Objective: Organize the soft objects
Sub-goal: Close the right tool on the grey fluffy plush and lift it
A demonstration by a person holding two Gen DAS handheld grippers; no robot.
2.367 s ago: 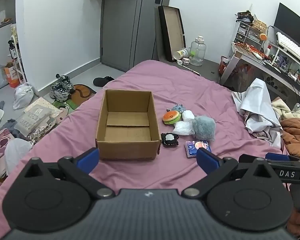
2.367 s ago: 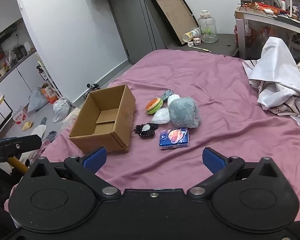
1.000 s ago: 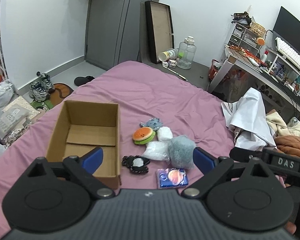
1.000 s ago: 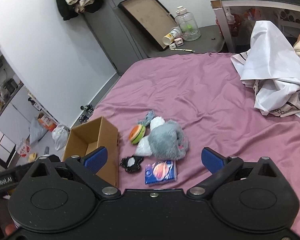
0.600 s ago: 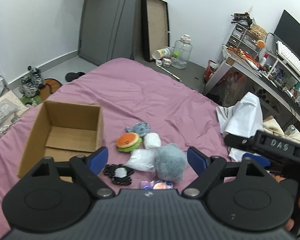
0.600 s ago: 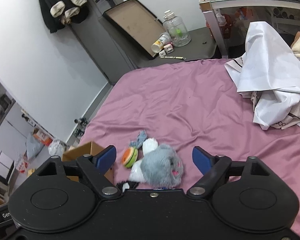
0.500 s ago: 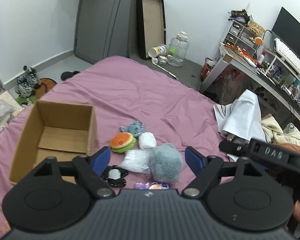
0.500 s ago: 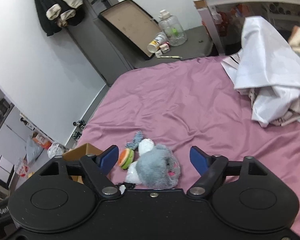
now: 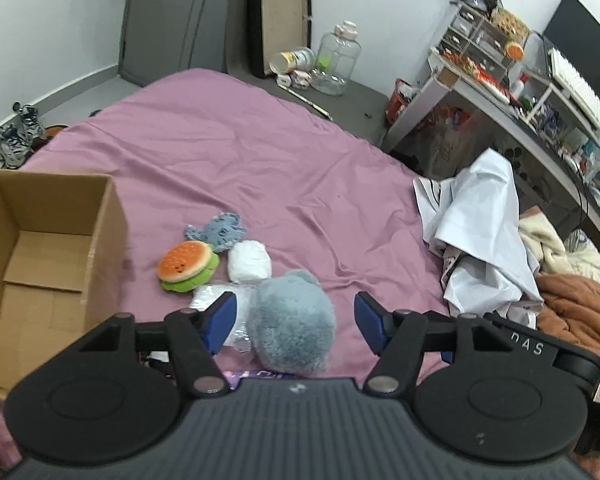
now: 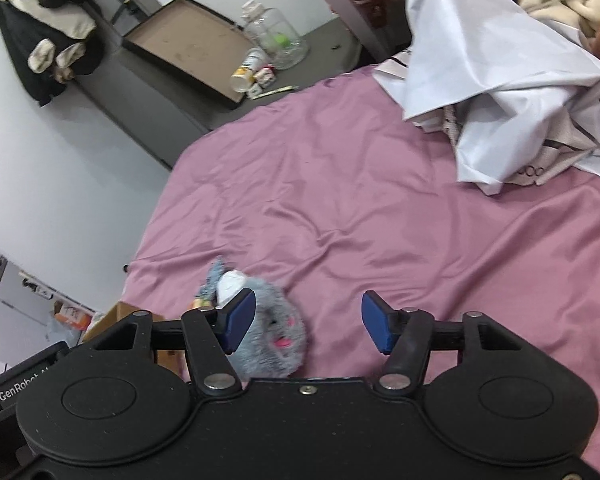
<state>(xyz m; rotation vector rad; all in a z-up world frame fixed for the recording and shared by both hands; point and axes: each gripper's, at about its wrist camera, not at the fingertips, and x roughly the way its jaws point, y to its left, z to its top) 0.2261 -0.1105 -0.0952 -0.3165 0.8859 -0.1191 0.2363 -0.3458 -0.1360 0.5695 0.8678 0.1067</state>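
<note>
A grey plush (image 9: 292, 328) lies on the pink bedsheet (image 9: 260, 152), among a burger plush (image 9: 188, 264), a small blue-grey plush (image 9: 218, 232), a white pouch (image 9: 249, 266) and a clear bag (image 9: 210, 296). An empty cardboard box (image 9: 52, 240) stands to their left. My left gripper (image 9: 295, 323) hovers over the grey plush with its jaws closing; the plush sits between the pads, untouched. My right gripper (image 10: 308, 324) is also closing. The grey plush (image 10: 272, 340) lies by its left pad, and bare sheet fills the rest of the gap.
A white cloth pile (image 9: 484, 232) and a brown blanket (image 9: 572, 304) lie at the bed's right side. A cluttered desk (image 9: 500, 92) stands beyond. A water jug (image 9: 336, 60) and shoes (image 9: 16, 136) are on the floor. The tissue pack's edge (image 9: 256, 375) peeks under my left gripper.
Both grippers have come down and forward onto the toy pile, and their jaws have narrowed. The grey plush now lies between the left jaws. The right view has rolled.
</note>
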